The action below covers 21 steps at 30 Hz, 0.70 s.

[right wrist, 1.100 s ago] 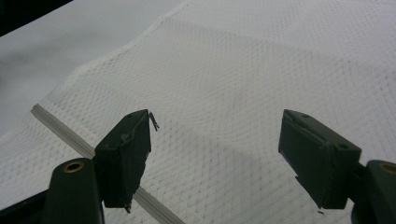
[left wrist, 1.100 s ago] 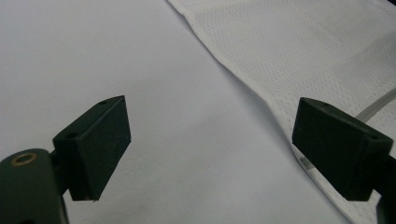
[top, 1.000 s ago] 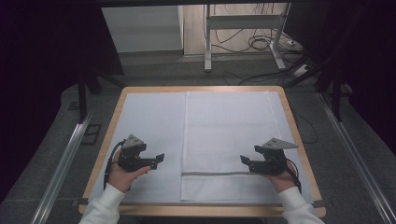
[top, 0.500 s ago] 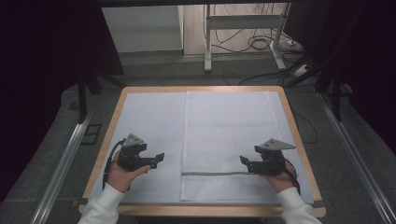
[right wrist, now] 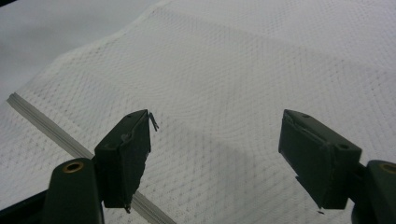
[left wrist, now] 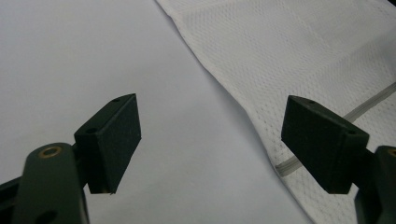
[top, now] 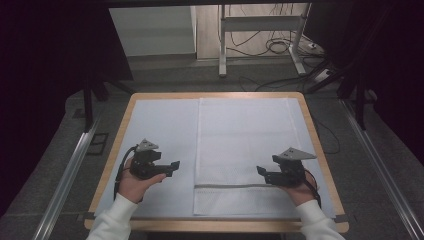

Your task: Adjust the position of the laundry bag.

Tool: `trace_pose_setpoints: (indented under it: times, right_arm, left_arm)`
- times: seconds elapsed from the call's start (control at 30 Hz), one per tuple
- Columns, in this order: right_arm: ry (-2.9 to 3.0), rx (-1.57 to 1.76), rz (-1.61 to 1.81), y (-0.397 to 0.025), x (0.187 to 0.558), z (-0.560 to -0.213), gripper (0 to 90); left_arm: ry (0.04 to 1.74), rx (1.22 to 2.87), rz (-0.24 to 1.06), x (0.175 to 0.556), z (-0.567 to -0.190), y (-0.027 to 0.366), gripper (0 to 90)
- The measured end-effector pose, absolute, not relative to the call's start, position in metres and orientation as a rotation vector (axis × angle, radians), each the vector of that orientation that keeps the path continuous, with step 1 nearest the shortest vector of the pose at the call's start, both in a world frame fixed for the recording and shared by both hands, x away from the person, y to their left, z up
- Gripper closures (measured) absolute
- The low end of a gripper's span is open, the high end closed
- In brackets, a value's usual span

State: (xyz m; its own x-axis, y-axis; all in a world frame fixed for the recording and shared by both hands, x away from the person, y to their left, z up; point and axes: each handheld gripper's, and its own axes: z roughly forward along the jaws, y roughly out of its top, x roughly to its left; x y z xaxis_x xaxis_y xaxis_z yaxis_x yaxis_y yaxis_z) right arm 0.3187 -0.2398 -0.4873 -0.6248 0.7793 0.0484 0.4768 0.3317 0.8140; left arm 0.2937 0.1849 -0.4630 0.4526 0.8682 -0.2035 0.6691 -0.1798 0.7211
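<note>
A white waffle-weave towel (top: 245, 150) lies flat on the right half of the table, with a grey stripe (top: 235, 186) near its front edge. My left gripper (top: 174, 167) is open over the bare white sheet just left of the towel's edge; its own view has the towel (left wrist: 299, 56) at the right and the stripe (left wrist: 364, 105). My right gripper (top: 260, 172) is open low over the towel's front right part. In its own view the weave (right wrist: 224, 70) spreads ahead and the stripe (right wrist: 46, 126) runs at the left. Nothing sits between either pair of jaws.
A white sheet (top: 160, 130) covers the wooden table (top: 122, 130). Beyond the far edge stand a metal frame's legs (top: 222, 45) and loose cables (top: 280, 47) on the floor. Rails (top: 70, 175) run along both sides of the table.
</note>
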Motion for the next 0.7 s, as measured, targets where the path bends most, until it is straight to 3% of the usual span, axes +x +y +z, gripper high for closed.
trace_pose_setpoints:
  times: [0.13, 0.7]
  right_arm:
    - [2.258, 1.103, 1.193, -0.238, 0.318, -0.488, 24.6]
    - [2.241, 1.128, 1.18, -0.243, 0.32, -0.488, 24.7]
  left_arm:
    - [1.327, 1.904, 0.267, 0.305, -0.465, 0.179, 19.7]
    - [1.32, 1.964, 0.24, 0.309, -0.477, 0.159, 21.1]
